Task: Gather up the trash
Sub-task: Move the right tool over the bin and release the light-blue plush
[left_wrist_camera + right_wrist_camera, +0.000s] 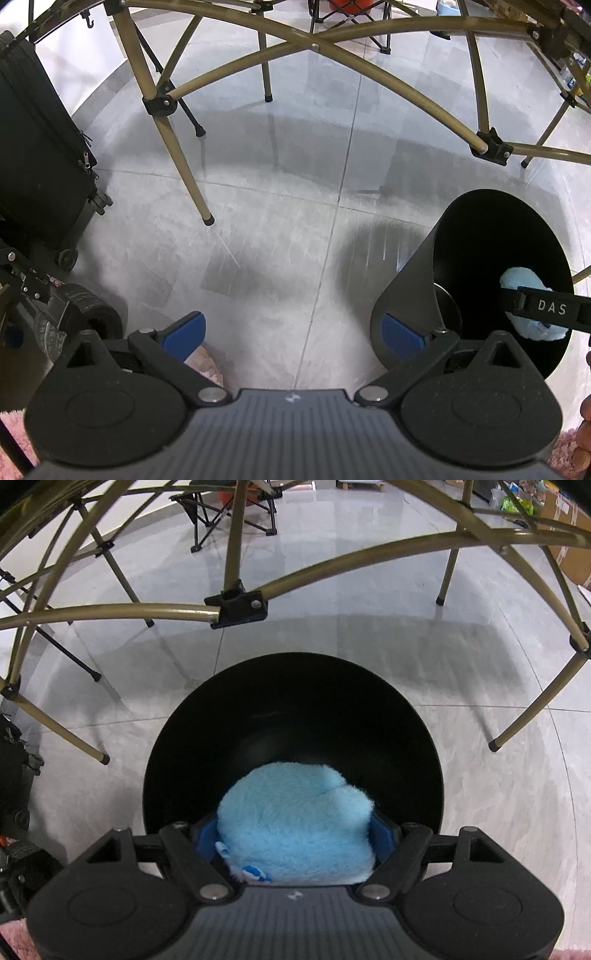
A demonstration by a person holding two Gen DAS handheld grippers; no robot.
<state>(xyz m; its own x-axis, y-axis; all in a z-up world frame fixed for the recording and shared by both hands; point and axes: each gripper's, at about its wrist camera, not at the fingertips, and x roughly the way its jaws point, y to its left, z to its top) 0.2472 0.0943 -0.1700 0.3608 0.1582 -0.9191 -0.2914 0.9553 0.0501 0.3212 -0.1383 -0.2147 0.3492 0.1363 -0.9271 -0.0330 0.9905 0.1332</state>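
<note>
Left claw [291, 334]: released, empty, hanging above grey floor tiles [266, 258], just left of black bin [413, 288]. Right claw [295, 834]: clenched on fluffy blue plush toy [295, 819], poised over bin's open mouth.

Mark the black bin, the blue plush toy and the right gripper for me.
black bin [295, 716]: right wrist view, far inner wall.
blue plush toy [295, 823]: right wrist view, middle of its fuzzy body.
right gripper [295, 834]: right wrist view, midway between the jaws, which clamp the toy.
</note>
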